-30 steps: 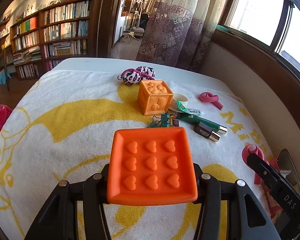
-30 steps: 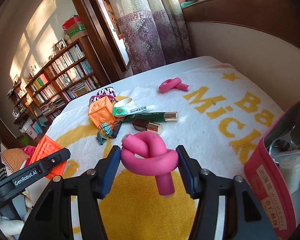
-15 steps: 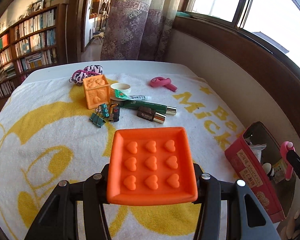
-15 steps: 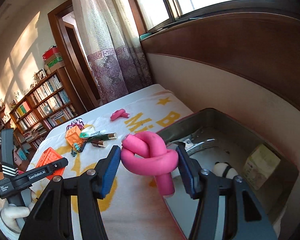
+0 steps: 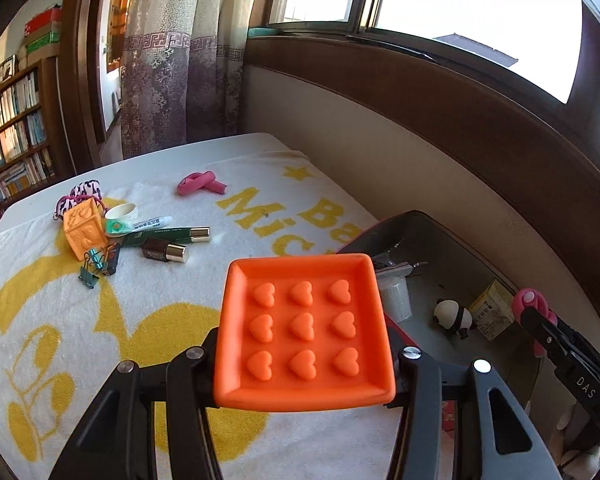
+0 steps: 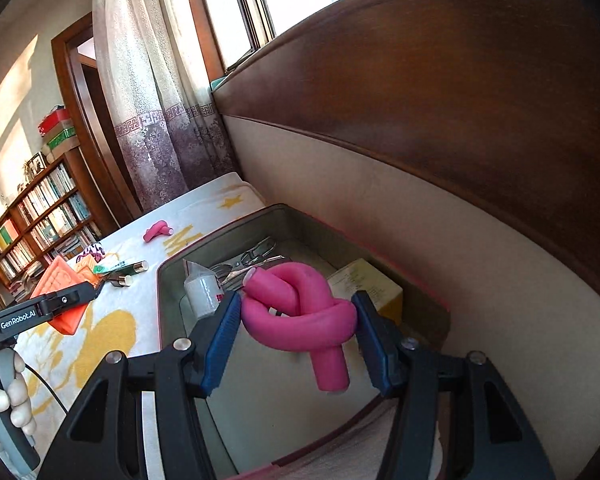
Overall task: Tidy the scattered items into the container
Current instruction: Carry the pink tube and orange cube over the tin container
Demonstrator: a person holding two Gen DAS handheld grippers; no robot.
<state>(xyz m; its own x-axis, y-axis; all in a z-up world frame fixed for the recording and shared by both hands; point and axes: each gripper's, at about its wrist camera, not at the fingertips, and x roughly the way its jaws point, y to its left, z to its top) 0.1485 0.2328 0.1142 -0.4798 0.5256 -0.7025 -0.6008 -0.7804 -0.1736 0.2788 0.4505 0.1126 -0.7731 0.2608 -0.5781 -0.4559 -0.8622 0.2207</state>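
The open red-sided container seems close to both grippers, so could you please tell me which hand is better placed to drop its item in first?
Probably the right. The right gripper holds the knotted pink foam roller directly over the container, while the left gripper's orange heart-embossed square tile hangs mostly over the towel beside it.

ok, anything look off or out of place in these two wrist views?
Nothing damaged or spilled. The left gripper holds the orange heart tile and the right gripper the knotted pink roller over the container. What is out of place is the clutter on the towel: orange cube, tubes, binder clips, second roller.
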